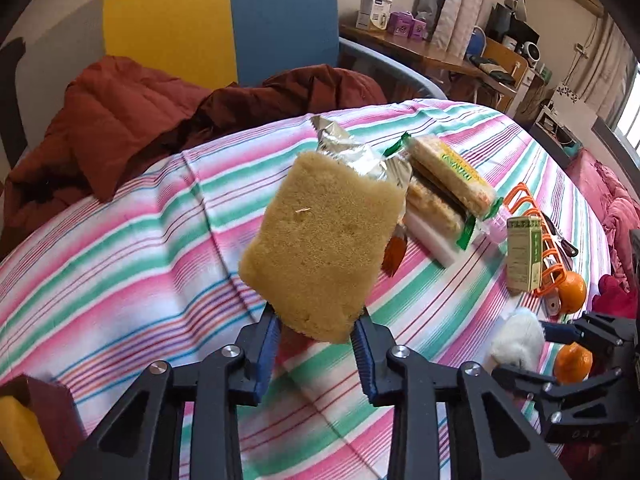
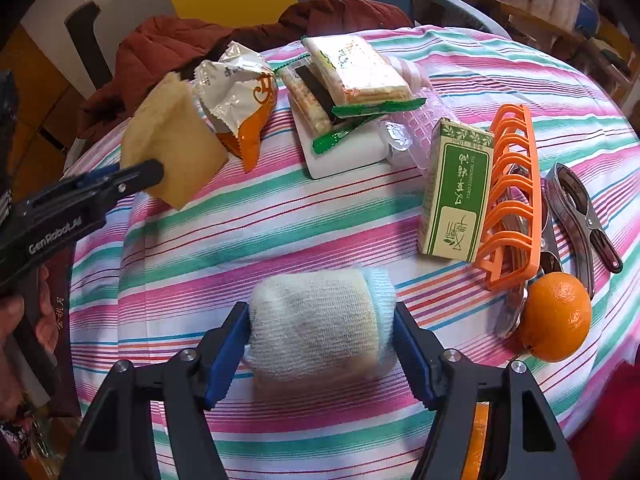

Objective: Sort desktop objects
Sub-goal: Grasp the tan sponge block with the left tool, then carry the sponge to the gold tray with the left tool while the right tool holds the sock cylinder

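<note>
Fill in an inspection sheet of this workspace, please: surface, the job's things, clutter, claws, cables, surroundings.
Surface: striped cloth over the table.
Job's things: sponge held in the air; sock roll on the cloth; snack bag; cracker packs on a white block; green box; orange rack; orange; metal clip.
Clutter: second orange.
Claws: left claw shut on the sponge's lower edge; right claw clamped on the sock roll.
Cables: nothing seen.
Surroundings: red jacket on a yellow and blue chair; wooden desk with boxes.
</note>
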`<state>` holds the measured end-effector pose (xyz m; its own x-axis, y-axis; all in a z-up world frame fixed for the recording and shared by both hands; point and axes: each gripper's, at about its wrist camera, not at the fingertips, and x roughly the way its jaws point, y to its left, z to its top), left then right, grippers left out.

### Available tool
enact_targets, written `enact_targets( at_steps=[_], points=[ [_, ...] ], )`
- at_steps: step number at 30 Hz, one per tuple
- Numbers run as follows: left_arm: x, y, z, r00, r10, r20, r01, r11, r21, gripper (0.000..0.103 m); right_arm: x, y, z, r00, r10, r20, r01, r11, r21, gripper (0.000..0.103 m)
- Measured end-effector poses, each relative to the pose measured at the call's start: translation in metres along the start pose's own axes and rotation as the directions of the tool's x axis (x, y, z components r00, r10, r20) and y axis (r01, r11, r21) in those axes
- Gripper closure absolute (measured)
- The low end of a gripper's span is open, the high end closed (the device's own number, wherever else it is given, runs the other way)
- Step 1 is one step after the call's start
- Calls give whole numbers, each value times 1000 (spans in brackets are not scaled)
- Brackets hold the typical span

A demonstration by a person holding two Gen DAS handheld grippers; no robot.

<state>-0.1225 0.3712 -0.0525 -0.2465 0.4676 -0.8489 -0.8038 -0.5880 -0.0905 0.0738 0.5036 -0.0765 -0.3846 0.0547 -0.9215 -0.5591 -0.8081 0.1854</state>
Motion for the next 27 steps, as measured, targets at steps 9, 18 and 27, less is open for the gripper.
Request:
enact_targets(
  at_steps=[9,18,27],
  points=[
    [-38,7,-41,998,-55,30,57,996,-69,72,-4,0,0,999,55,3,-55,999,1,33],
    [-87,13,-106,999,-1,-36,-4,991,-136,72,-8,41,-26,981,191,-29,-193,977,-87,33],
    [-97,10,-147,998,-53,-32,46,981,-191,49,-4,51,-24,992,121,-38,-126,977,-172,23]
  ],
)
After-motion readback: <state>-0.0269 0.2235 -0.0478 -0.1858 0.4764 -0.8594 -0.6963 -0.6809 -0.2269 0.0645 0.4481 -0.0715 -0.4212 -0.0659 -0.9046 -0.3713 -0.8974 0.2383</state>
